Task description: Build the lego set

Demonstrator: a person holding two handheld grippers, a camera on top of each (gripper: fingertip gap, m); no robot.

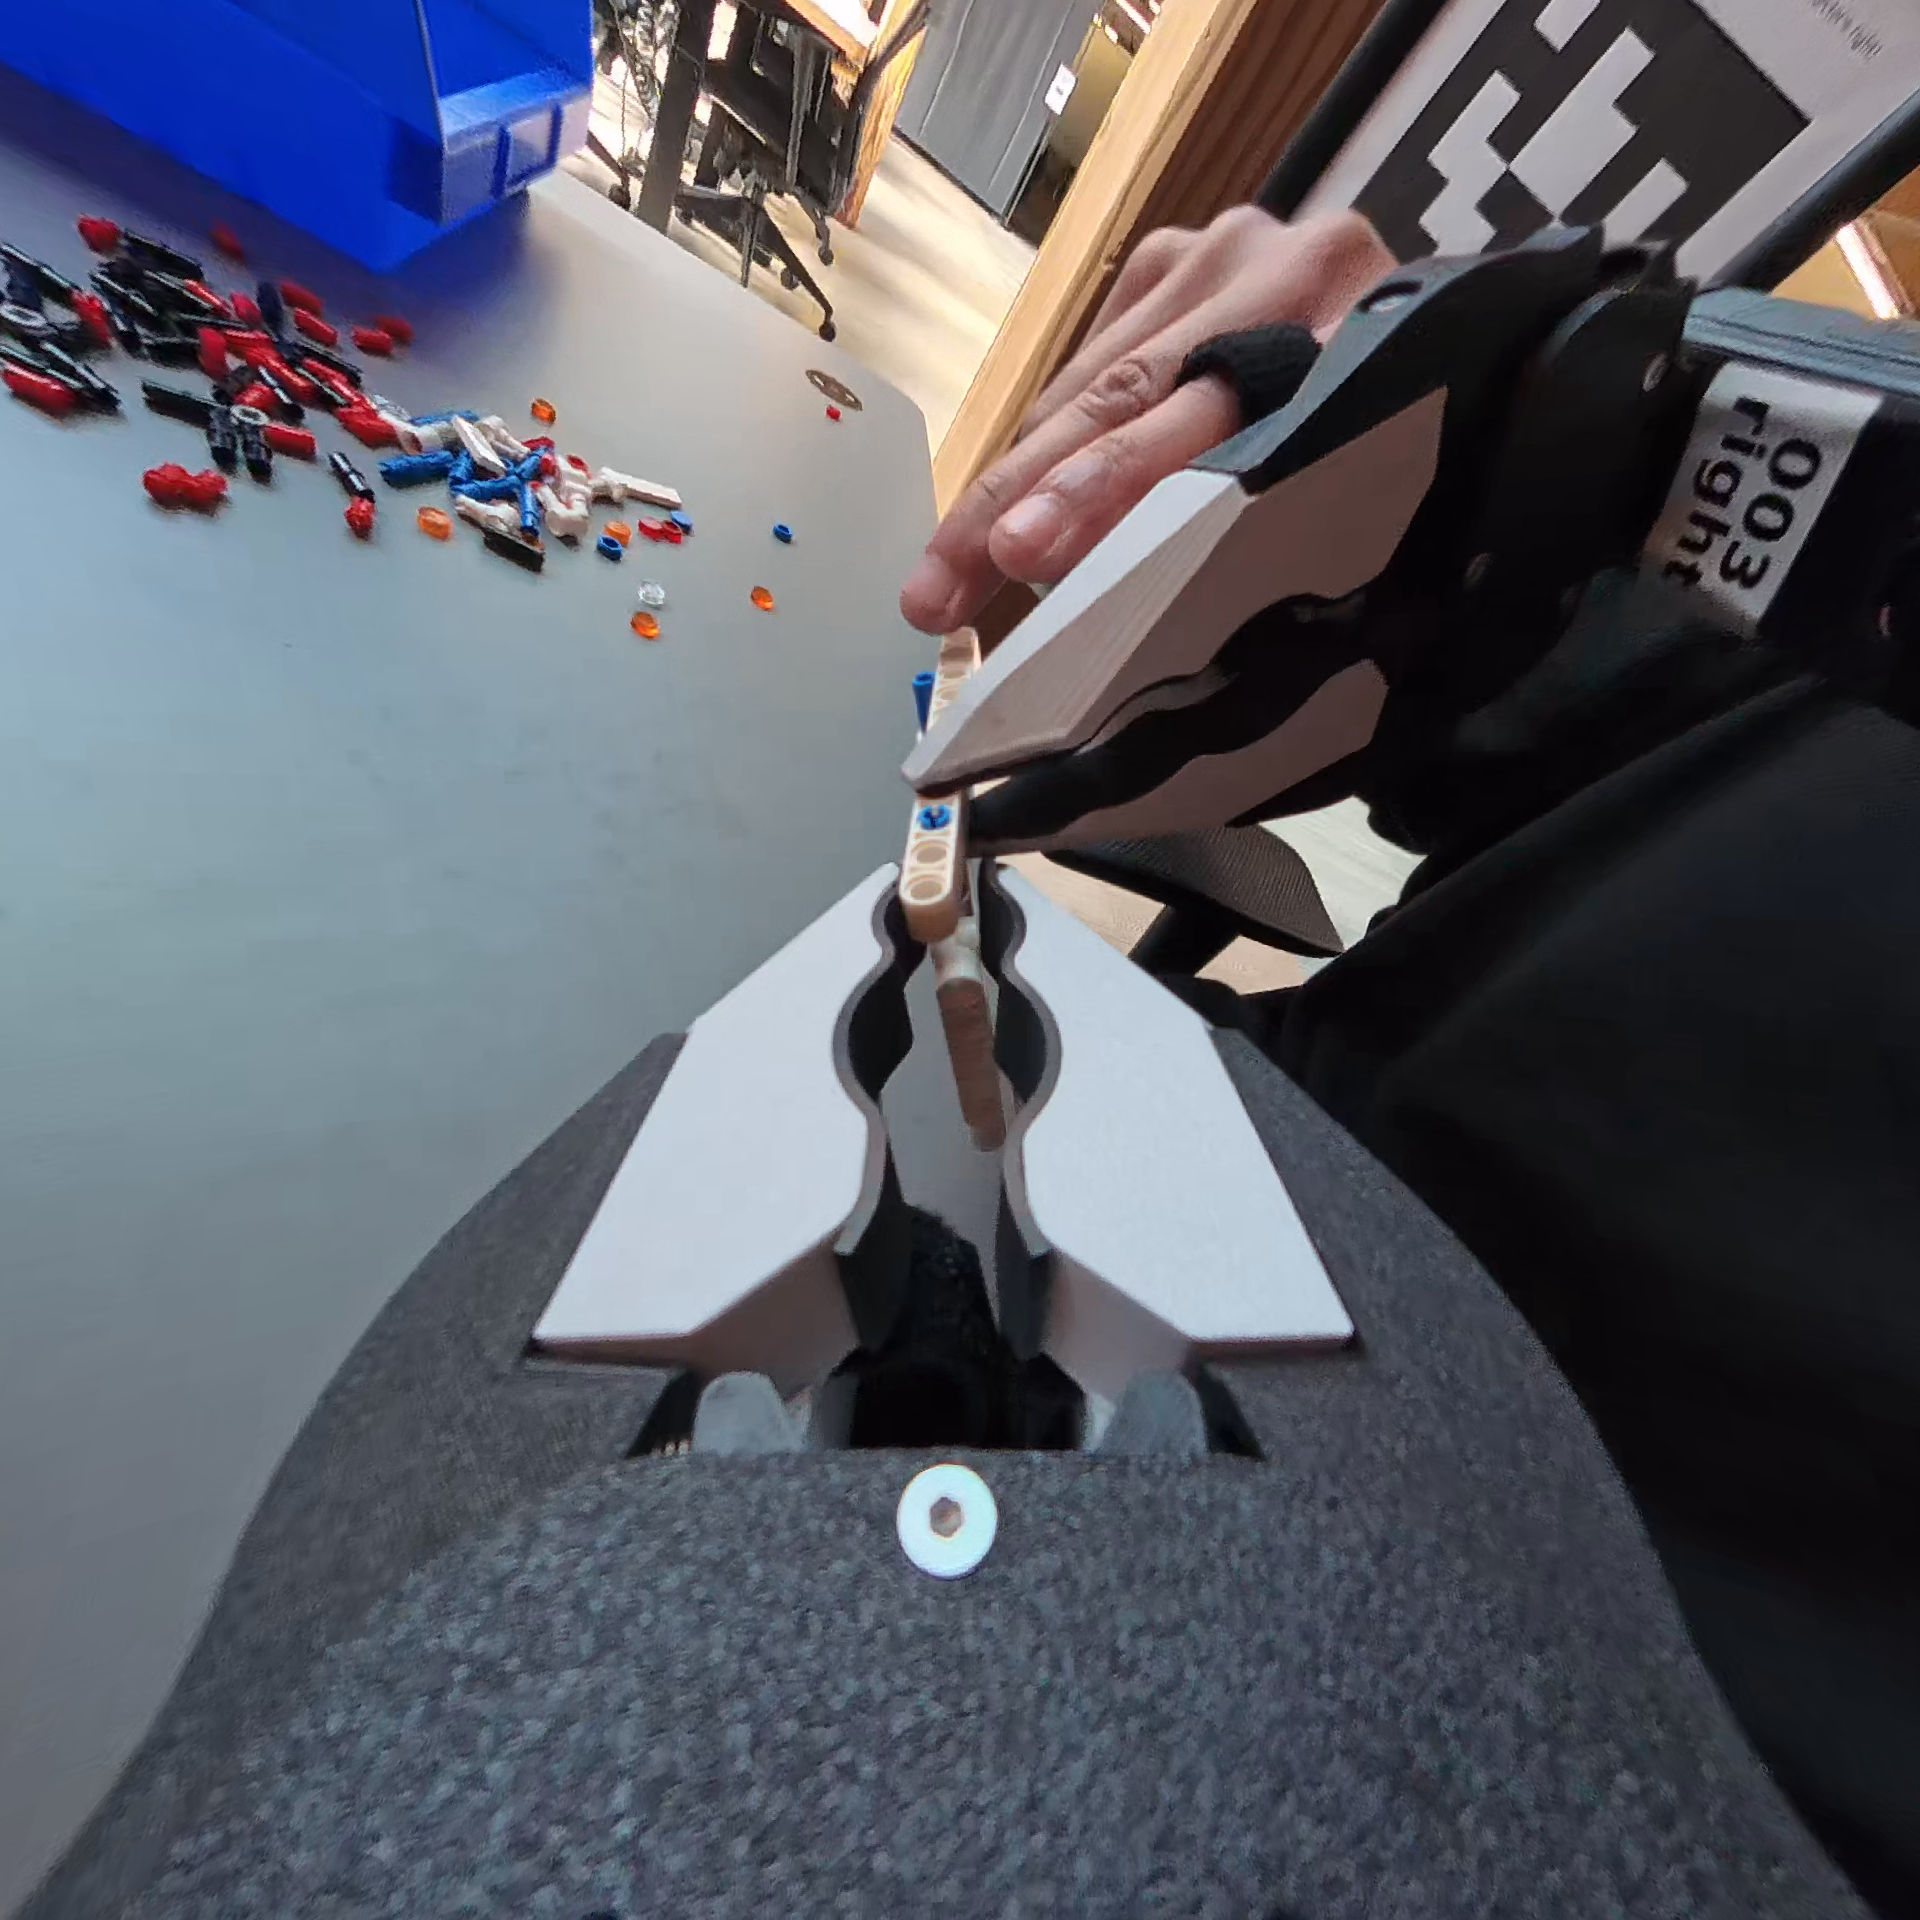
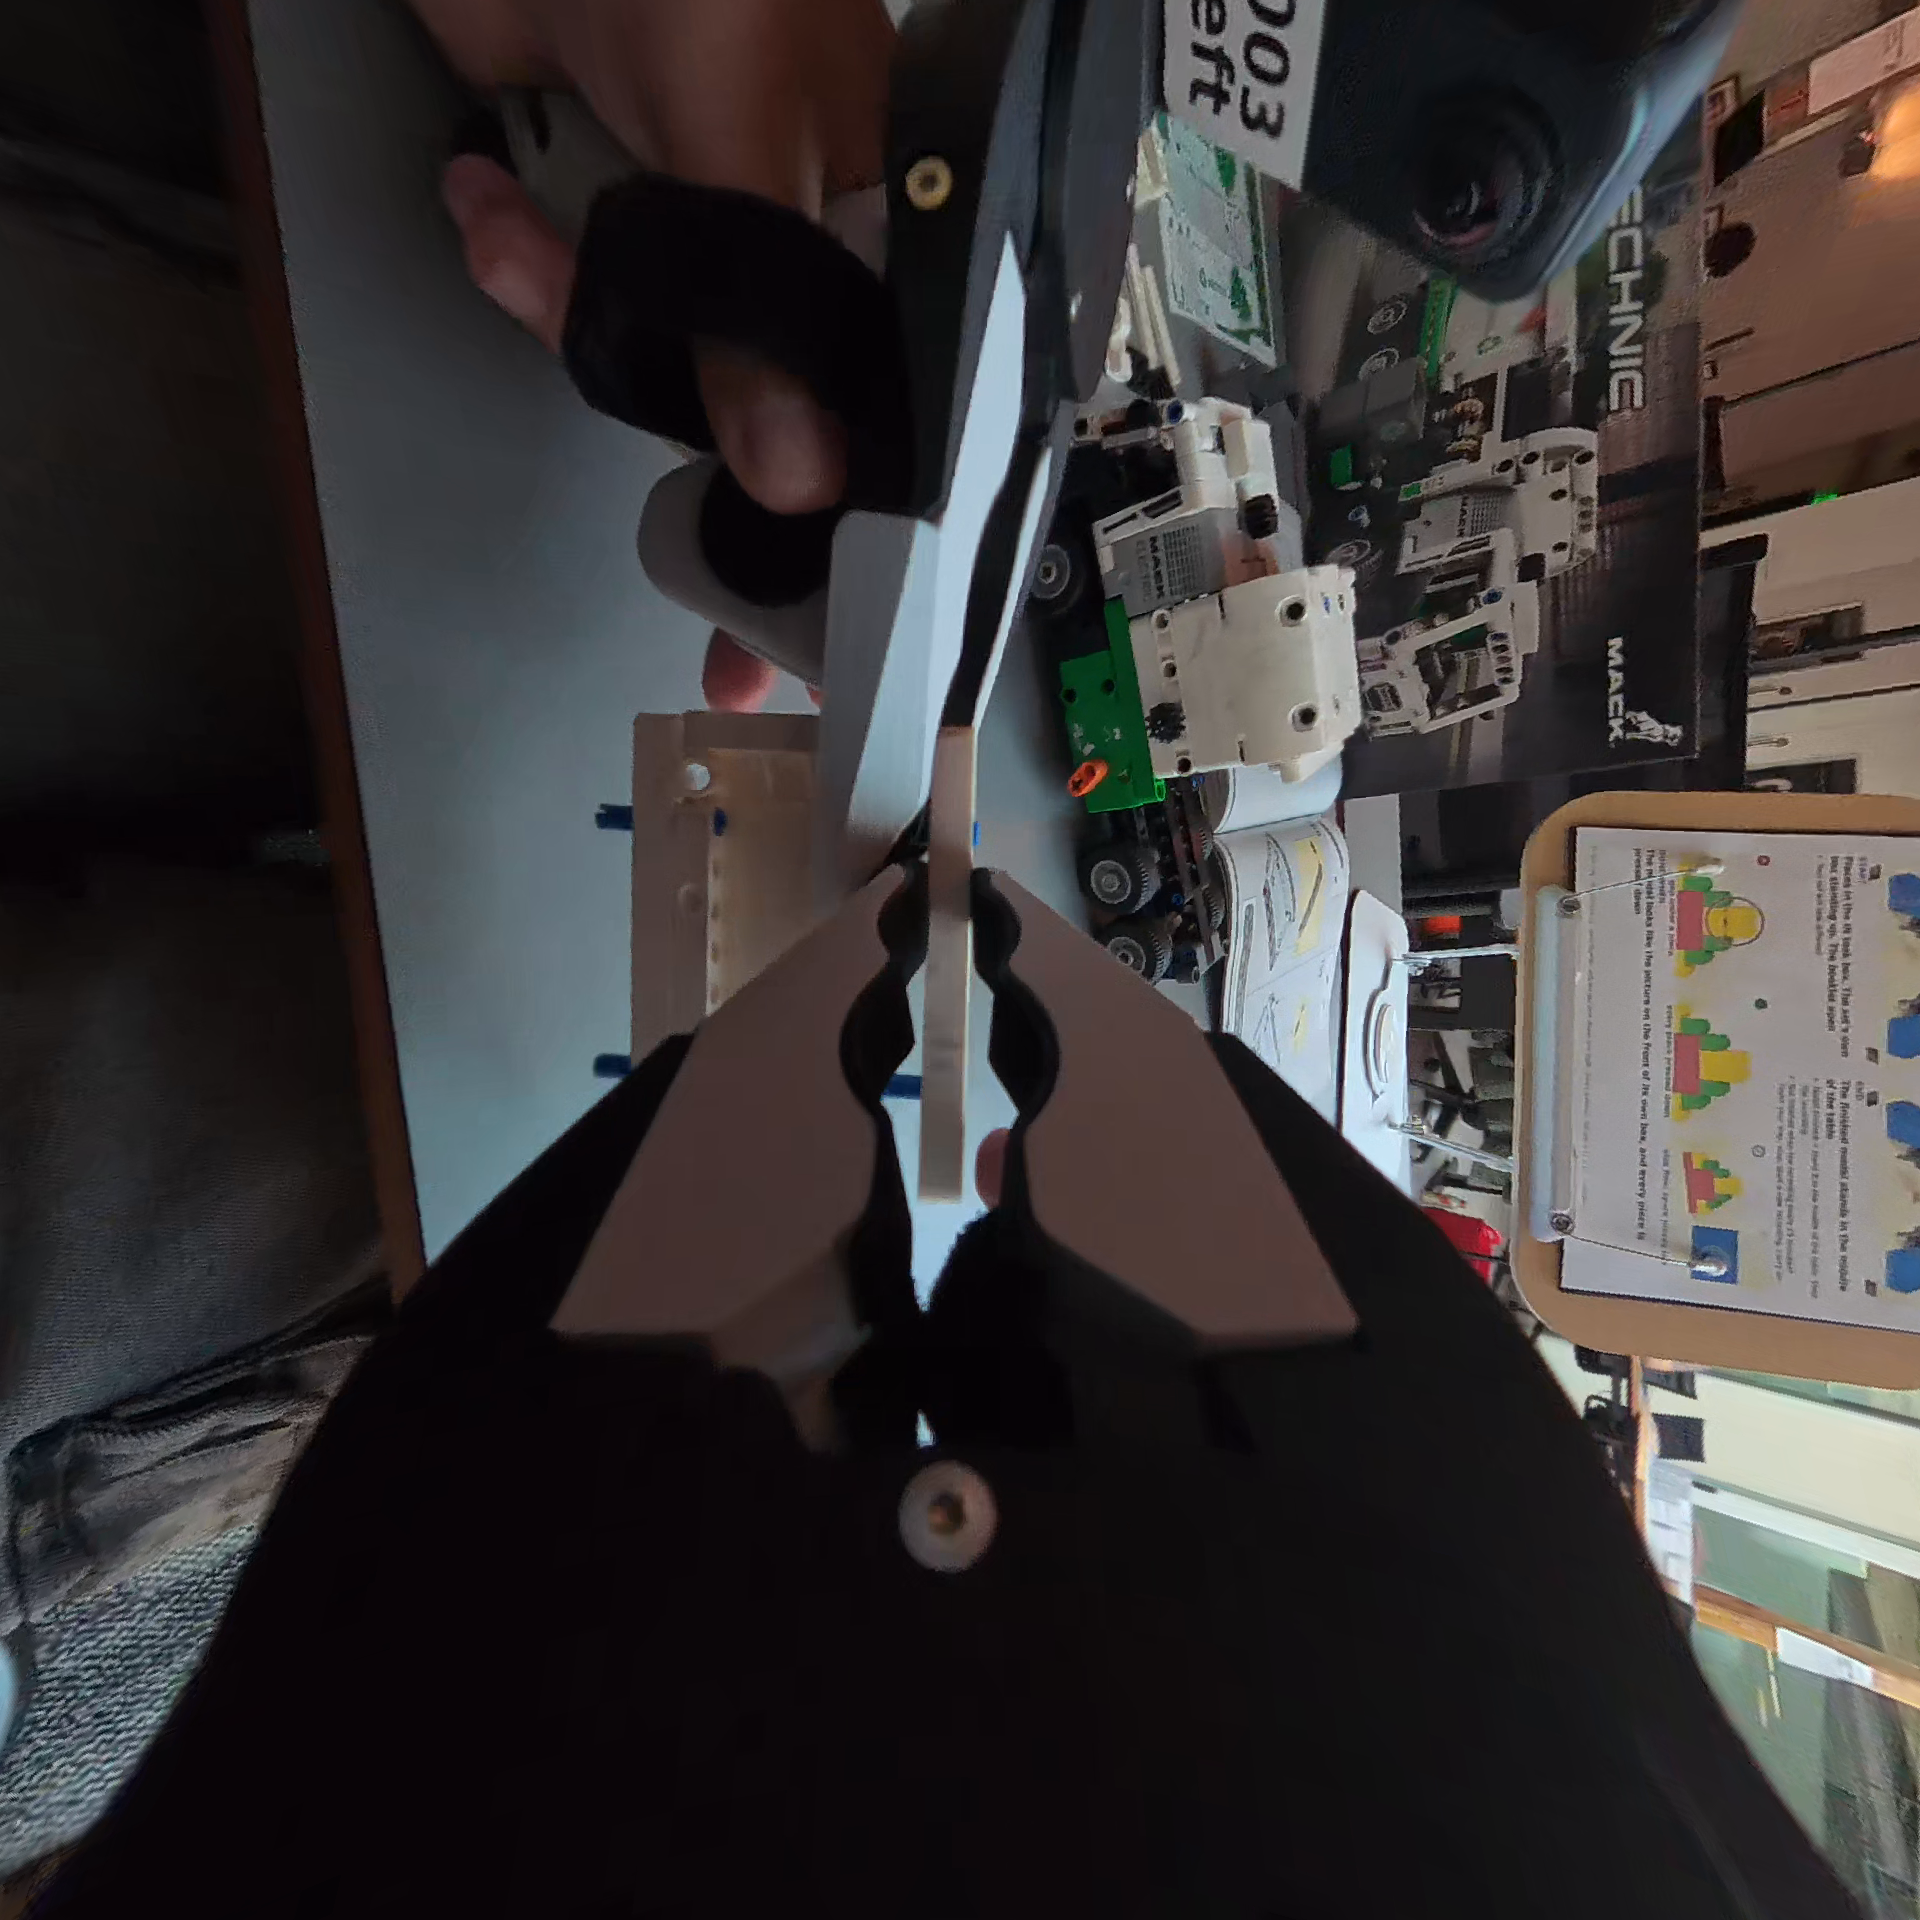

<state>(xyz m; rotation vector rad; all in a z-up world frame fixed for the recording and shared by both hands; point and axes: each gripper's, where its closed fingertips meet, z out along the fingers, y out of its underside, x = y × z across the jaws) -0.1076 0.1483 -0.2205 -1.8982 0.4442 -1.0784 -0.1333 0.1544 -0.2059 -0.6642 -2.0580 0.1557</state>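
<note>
My left gripper is shut on a white beam with round holes and a blue pin. A second beam piece lies back between the jaws. My right gripper comes in from the right and is shut on the same beam just beyond my left tips. In the right wrist view my right gripper clamps the beam edge-on, and my left gripper grips it from above. A white frame with blue pins sits behind; whether it joins the beam is hidden.
Loose red, black, blue and white pieces are scattered on the grey table, with a blue bin behind them. A part-built white and green truck, the set box, a booklet and a sheet stand stand across the table. Less than 4 cm separates the two grippers' tips.
</note>
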